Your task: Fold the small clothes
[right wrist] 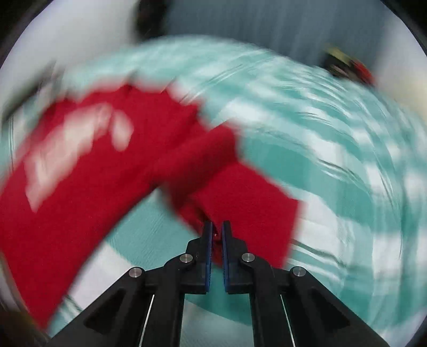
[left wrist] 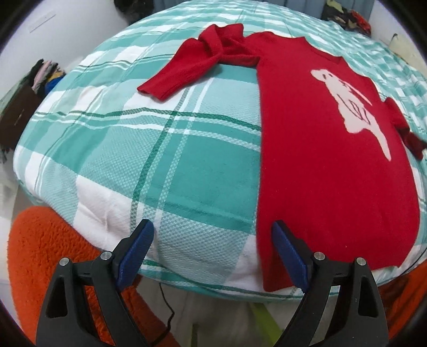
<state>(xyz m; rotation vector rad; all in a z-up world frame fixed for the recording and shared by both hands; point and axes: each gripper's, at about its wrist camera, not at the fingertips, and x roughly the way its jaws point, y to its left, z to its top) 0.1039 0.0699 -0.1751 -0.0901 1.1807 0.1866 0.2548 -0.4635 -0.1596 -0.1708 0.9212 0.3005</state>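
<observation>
A small red sweater (left wrist: 320,165) with a white dog figure lies face up on the teal plaid bedspread (left wrist: 160,149). Its left sleeve (left wrist: 192,69) is bent and bunched at the far side. My left gripper (left wrist: 213,232) is open and empty at the near edge of the bed, with its right finger (left wrist: 291,253) over the sweater's hem corner. In the blurred right wrist view, my right gripper (right wrist: 217,229) is shut on the sweater's right sleeve (right wrist: 240,197) and holds it lifted off the bed, with the sweater body (right wrist: 80,165) to the left.
An orange fluffy cushion (left wrist: 48,256) sits below the bed's near left edge. A black cable (left wrist: 168,315) hangs below the bed. Piles of clothes lie at the far right corner (left wrist: 347,16) and far left (left wrist: 45,74).
</observation>
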